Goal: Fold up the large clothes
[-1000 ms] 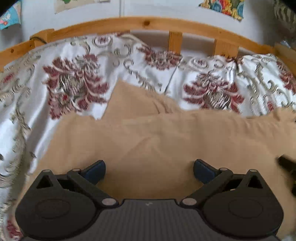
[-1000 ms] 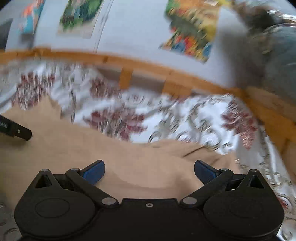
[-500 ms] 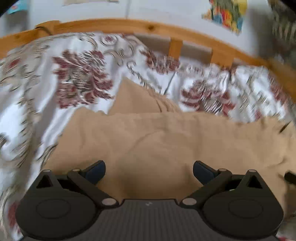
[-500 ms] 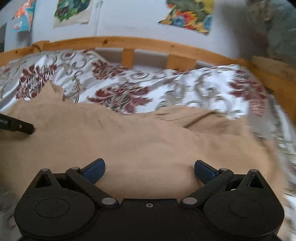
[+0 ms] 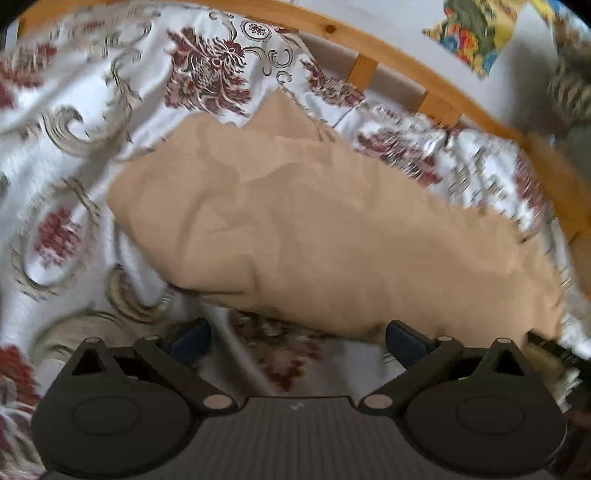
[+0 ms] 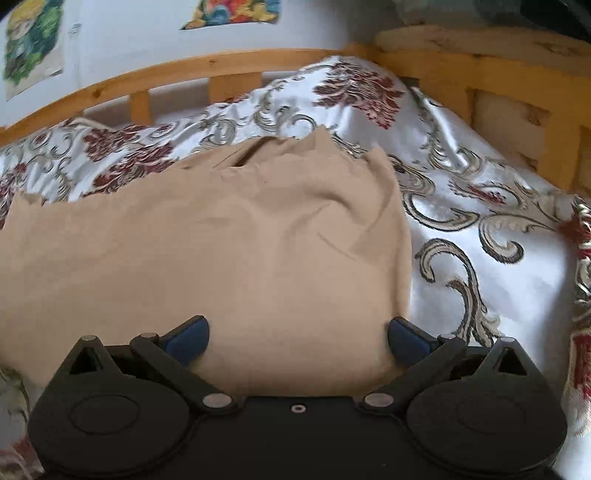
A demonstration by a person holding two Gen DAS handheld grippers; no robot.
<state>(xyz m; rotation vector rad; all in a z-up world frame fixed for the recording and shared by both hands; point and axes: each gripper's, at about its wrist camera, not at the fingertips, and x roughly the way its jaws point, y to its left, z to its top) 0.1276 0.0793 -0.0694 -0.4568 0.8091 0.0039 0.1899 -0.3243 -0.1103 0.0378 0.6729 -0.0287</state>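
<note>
A large tan garment lies folded on the floral bedspread. In the left wrist view my left gripper is open and empty, just short of the garment's near edge. In the right wrist view the same garment fills the middle, with a corner sticking up at its far edge. My right gripper is open, low over the garment's near right part, its fingers apart on either side of the cloth and holding nothing.
A wooden bed rail curves along the far side and a wooden headboard stands at the right. Colourful posters hang on the white wall. The white and red bedspread lies bare to the right of the garment.
Both grippers have pulled back and swung outward; the left view now shows the garment's left end and near edge, the right view its right end. Both stay open.
</note>
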